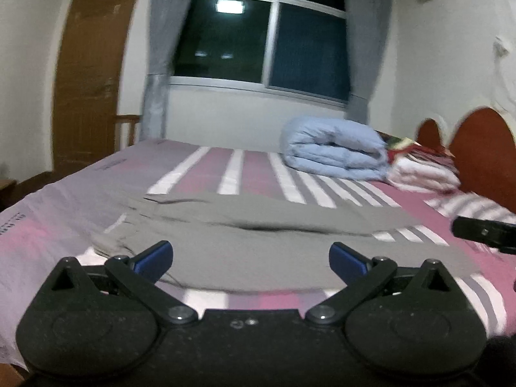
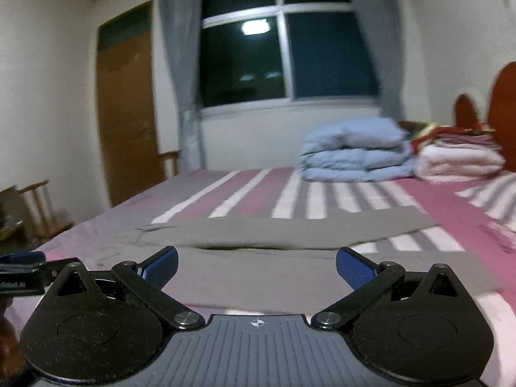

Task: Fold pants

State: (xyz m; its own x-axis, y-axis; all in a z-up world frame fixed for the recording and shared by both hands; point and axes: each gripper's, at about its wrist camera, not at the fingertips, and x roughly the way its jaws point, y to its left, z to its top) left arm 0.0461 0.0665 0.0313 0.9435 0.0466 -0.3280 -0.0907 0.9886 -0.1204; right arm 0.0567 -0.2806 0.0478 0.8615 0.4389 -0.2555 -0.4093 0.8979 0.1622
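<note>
Grey pants (image 1: 258,235) lie spread flat across the striped pink bed (image 1: 64,219), waist toward the left and both legs running right. My left gripper (image 1: 250,262) is open and empty, just above the near edge of the pants. In the right wrist view the pants (image 2: 274,258) lie the same way, with the far leg end at the right. My right gripper (image 2: 256,269) is open and empty over the near leg. The right gripper's tip shows at the right edge of the left wrist view (image 1: 483,233); the left gripper shows at the left edge of the right wrist view (image 2: 22,274).
A folded light blue duvet (image 1: 335,150) and a stack of white and red bedding (image 1: 422,167) sit at the bed's far right by the red-brown headboard (image 1: 483,148). A window with grey curtains (image 1: 264,38) and a wooden door (image 1: 87,74) are behind.
</note>
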